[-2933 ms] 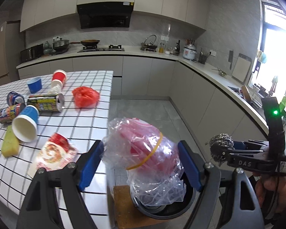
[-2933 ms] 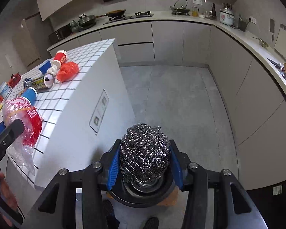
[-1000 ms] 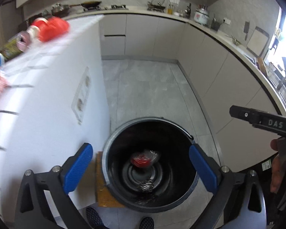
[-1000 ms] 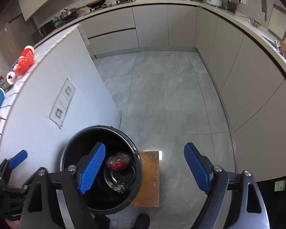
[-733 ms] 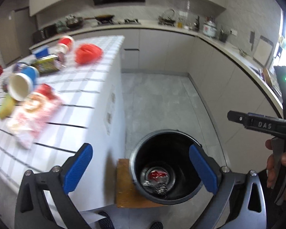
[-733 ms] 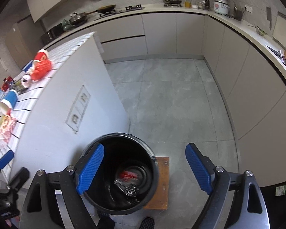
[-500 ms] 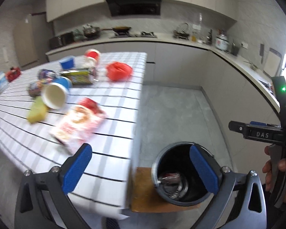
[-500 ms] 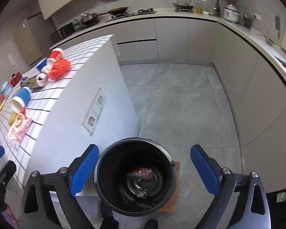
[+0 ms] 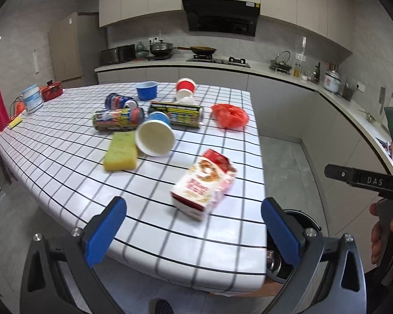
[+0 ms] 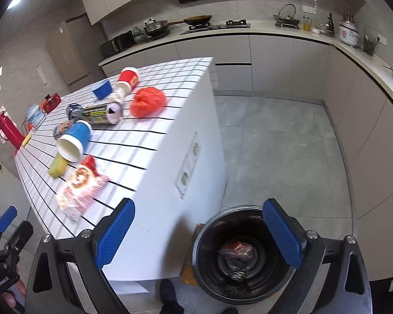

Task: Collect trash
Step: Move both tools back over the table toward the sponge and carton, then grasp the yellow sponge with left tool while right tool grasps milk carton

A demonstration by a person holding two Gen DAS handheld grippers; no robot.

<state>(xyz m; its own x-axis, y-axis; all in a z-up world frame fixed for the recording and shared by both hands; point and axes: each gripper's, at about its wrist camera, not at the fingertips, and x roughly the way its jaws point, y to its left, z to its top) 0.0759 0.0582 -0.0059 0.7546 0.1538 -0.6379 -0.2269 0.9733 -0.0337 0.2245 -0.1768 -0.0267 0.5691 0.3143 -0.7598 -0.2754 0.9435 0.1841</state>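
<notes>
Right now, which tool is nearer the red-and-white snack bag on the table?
Left. The left tool hangs open just short of the snack bag, at the table's near edge. The right tool is off the table's end, above the black bin.

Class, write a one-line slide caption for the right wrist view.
Open right gripper above the black bin beside a checked table strewn with trash.
</notes>
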